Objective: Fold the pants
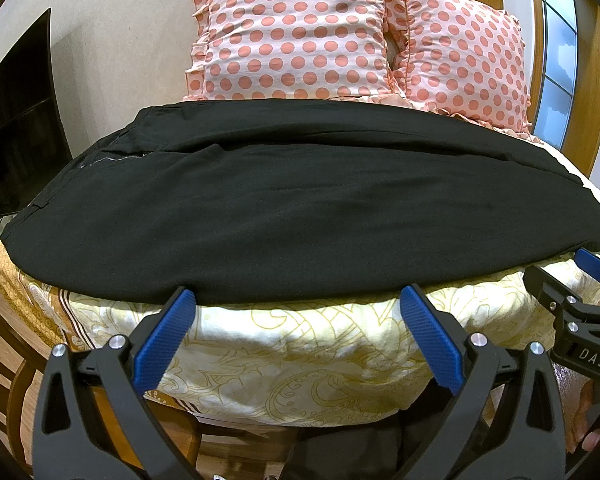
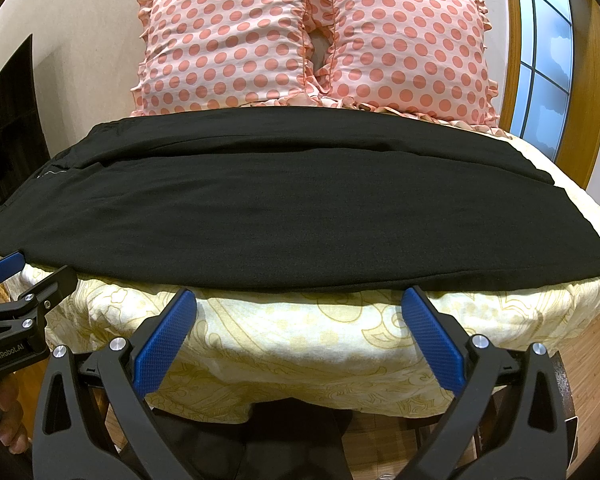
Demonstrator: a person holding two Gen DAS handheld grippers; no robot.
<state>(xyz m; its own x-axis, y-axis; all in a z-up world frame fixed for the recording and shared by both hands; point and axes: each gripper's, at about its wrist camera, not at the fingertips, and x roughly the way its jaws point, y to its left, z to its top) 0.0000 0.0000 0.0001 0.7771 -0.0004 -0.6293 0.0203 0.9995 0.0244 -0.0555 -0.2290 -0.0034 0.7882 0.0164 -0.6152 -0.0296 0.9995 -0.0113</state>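
Note:
Black pants (image 1: 300,200) lie flat across the bed, the two legs side by side, with the waist and a zip at the left and the leg ends at the right. They also fill the middle of the right wrist view (image 2: 300,208). My left gripper (image 1: 300,300) is open and empty, its blue fingertips at the pants' near edge. My right gripper (image 2: 300,300) is open and empty at the same near edge, further right. The right gripper shows at the right edge of the left wrist view (image 1: 592,264).
The bed has a yellow patterned cover (image 1: 300,352) hanging over its near edge. Two pink polka-dot pillows (image 1: 296,28) stand behind the pants. A dark TV screen (image 1: 20,120) is at the left and a window (image 2: 544,60) at the right.

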